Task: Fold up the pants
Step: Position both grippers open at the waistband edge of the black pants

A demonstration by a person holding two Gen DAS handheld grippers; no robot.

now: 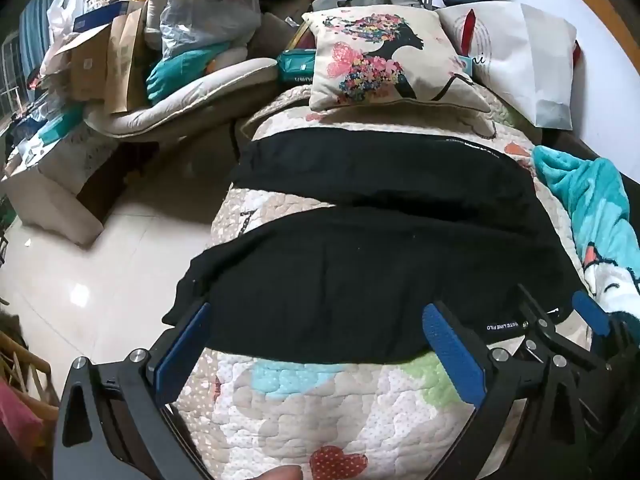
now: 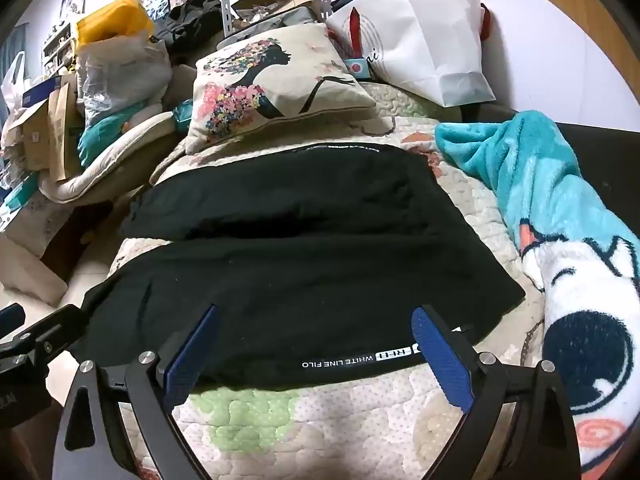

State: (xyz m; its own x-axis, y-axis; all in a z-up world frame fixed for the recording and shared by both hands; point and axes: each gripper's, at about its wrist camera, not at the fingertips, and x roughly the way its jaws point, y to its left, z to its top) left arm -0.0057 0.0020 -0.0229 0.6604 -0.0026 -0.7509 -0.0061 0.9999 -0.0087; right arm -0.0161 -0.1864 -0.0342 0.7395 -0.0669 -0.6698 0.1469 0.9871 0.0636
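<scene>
We see the black pants point(image 2: 288, 256) spread flat across the patterned quilt point(image 2: 320, 420), waistband nearest us. Our left gripper point(image 1: 316, 320) and right gripper point(image 2: 316, 324) both hover at that near edge, jaws spread wide, pinching nothing. Behind sit a floral cushion point(image 2: 272, 84) and a white paper bag point(image 2: 424, 40), its contents hidden.

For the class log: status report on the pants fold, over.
Both claws open, left, right, at near edge. Black pants spread on quilt, unfolded. Teal blanket alongside, clear.
</scene>
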